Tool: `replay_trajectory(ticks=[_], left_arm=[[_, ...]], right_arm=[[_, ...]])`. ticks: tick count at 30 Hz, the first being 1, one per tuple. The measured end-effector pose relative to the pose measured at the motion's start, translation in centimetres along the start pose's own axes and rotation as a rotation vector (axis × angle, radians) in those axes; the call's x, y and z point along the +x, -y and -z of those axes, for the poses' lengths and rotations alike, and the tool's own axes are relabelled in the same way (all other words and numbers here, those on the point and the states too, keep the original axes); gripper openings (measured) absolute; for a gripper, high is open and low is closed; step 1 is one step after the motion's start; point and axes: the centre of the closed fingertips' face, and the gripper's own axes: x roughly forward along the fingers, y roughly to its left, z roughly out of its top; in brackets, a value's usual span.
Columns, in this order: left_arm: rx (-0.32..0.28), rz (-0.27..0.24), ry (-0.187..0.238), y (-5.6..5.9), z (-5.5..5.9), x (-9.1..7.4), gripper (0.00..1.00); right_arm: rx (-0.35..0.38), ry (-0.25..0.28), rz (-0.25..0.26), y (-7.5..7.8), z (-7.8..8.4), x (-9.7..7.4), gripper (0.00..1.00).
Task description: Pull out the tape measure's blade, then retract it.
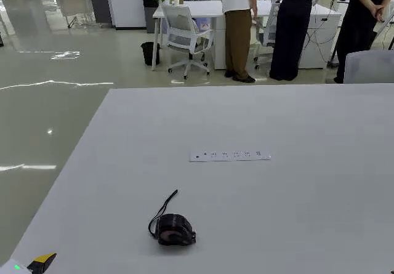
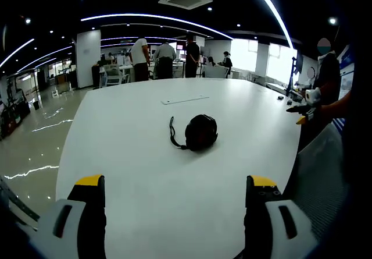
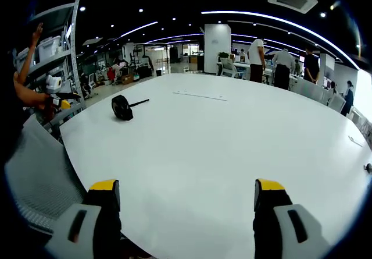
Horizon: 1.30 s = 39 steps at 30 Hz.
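Left gripper (image 2: pixel 175 181) first, right under its own camera: yellow-tipped jaws stood wide apart with nothing between them, and the bare white table (image 2: pixel 116 154) showed through the gap. Right gripper (image 3: pixel 187 184), same story: jaws spread, holding nothing.

Out ahead sat the tape measure (image 1: pixel 174 229), a dark round case lying on the near part of the table toward its left side. Its black wrist strap (image 1: pixel 165 205) trailed away toward the far end. From the left gripper view the case lay dead ahead and near. From the right gripper view it sat off to the left, well apart from those jaws.

No blade showed outside the case, so it looked fully wound in; which way its hook faced was too small to tell. Beyond it a white power strip (image 1: pixel 229 156) lay flat mid-table.

My read: nothing of the task was done yet, with no grip, no pull and no retraction. Everything was left: steady the case, catch the blade's end, draw it out, let it run back.
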Motion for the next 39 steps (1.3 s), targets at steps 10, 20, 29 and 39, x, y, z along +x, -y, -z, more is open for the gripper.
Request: replay_trajectory(ticks=[10, 20, 29, 39], left_arm=[[0.034, 0.016, -0.006, -0.3, -1.4, 1.3, 0.99], [0.09, 0.076, -0.033, -0.3, -2.2, 3.2, 0.99], [0.14, 0.103, -0.075, -0.4, -3.1, 5.4, 0.99], [0.192, 0.185, -0.099, 0.9, -4.6, 7.5, 0.91]], right_arm=[[-0.021, -0.01, -0.017, 0.3, -0.6, 0.5, 0.96], [-0.08, -0.006, -0.097, -0.7, -3.1, 3.1, 0.91], [-0.122, 0.002, -0.149, -1.9, -5.6, 5.8, 0.93], [-0.133, 0.003, -0.209, -3.2, -6.6, 8.8, 0.93]])
